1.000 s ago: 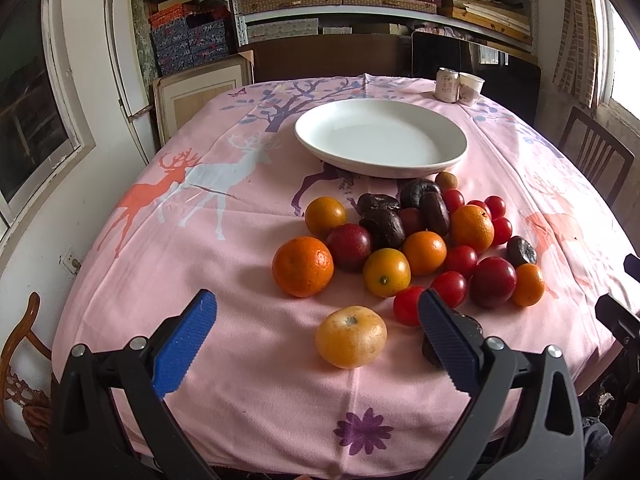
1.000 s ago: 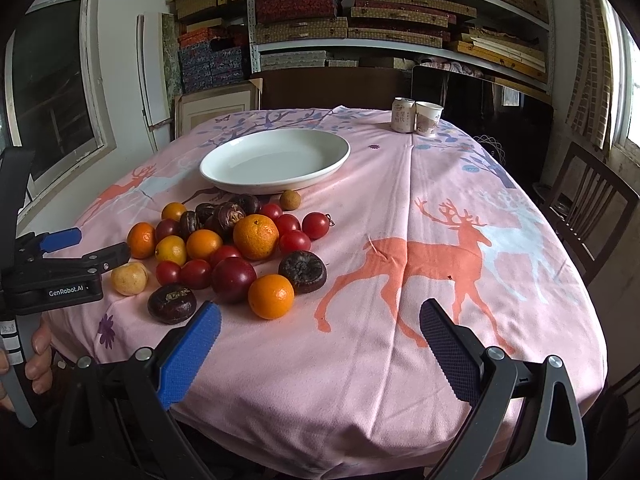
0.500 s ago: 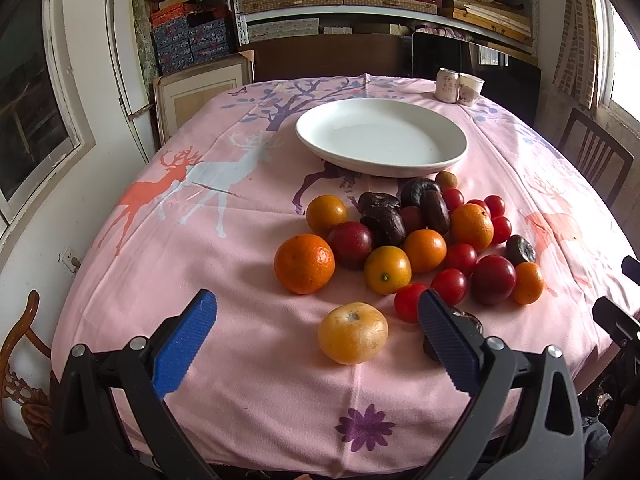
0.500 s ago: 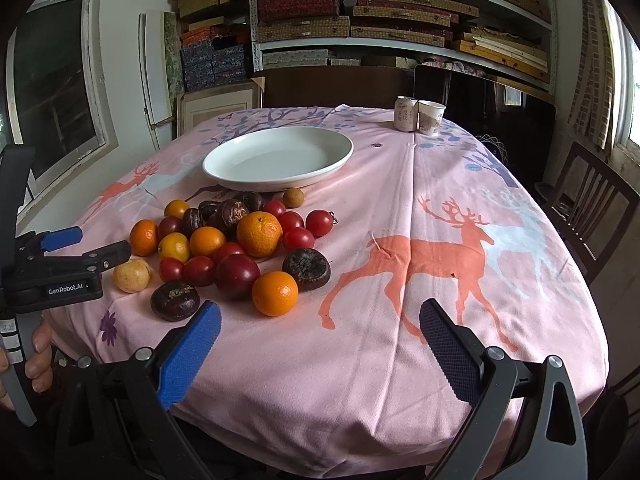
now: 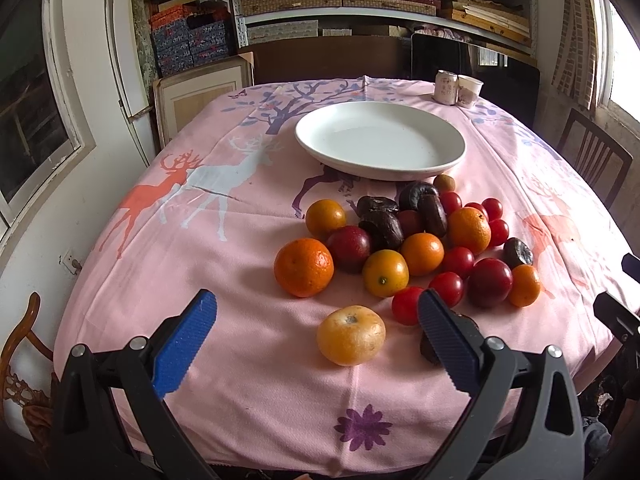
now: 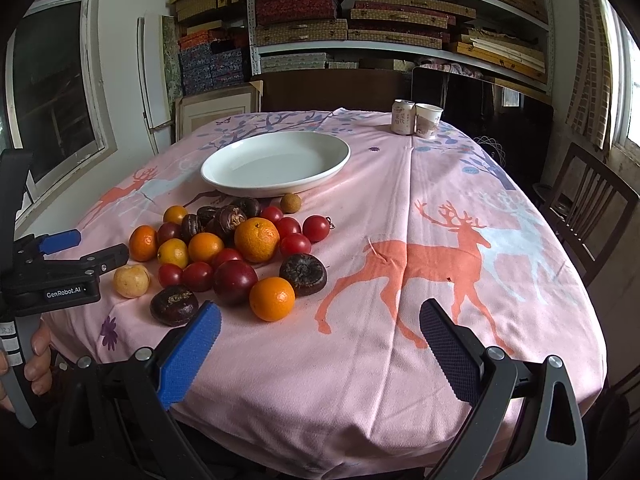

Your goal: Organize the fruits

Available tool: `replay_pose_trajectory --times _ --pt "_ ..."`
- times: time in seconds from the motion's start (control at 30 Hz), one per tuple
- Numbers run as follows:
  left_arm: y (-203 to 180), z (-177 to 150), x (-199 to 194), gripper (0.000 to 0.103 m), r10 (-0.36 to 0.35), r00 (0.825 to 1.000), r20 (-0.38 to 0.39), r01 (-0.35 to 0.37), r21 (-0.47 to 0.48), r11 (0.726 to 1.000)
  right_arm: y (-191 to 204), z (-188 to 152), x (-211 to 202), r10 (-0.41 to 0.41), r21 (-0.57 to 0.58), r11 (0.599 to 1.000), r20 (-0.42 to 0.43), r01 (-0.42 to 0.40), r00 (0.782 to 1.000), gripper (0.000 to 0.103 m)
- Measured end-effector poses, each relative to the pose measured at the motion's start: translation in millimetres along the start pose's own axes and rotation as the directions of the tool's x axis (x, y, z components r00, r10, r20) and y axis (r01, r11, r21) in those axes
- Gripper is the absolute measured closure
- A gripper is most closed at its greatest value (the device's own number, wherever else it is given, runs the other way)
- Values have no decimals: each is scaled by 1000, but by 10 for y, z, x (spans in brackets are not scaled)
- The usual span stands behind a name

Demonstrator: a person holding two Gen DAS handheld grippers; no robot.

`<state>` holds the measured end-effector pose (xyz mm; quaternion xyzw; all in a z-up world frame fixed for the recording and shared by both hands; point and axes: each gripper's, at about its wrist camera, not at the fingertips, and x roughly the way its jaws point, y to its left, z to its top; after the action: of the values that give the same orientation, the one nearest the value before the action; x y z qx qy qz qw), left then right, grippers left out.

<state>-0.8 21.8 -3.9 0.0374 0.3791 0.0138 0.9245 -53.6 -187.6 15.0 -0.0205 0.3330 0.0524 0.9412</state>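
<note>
Nearest the left gripper [image 5: 316, 320], spread wide and empty: yellow-orange fruit [image 5: 351, 335], well short of white plate [image 5: 380, 140], probably light, firm-skinned, rollable — best pinched across its middle.

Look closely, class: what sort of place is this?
Probably a room in a home, used for dining and storage: a clothed table with a plate, a wooden chair, and shelves stacked with boxes.

Shelves [image 6: 400, 12] stacked with patterned boxes fill the back wall. A window [image 5: 28, 92] sits in the white wall to the left; daylight glares through another at right [image 6: 634, 92]. A dark wooden chair [image 6: 592, 208] stands beside the pink deer-print cloth [image 6: 460, 248] covering the surface.
</note>
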Motion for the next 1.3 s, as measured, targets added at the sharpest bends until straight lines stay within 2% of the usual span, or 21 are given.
replay_pose_trajectory --times 0.67,0.8,1.03,1.17,1.3 --pt "2 12 -20 4 1 1000 6 -1 4 1000 -20 17 -21 -8 4 1000 8 8 1000 3" --pt "-98 -97 -56 4 -85 996 6 84 72 994 -64 6 -45 -18 18 1000 16 18 1000 3" --pt "-422 -369 74 4 -153 987 -40 158 177 972 -212 -37 28 -3 75 997 -11 3 1000 3" --pt "-474 -369 55 4 -104 995 9 100 220 970 -231 -52 34 -5 73 997 -12 6 1000 3" --pt "-198 -339 112 5 -108 994 -25 111 182 977 -286 -81 35 -2 84 996 -11 3 1000 3"
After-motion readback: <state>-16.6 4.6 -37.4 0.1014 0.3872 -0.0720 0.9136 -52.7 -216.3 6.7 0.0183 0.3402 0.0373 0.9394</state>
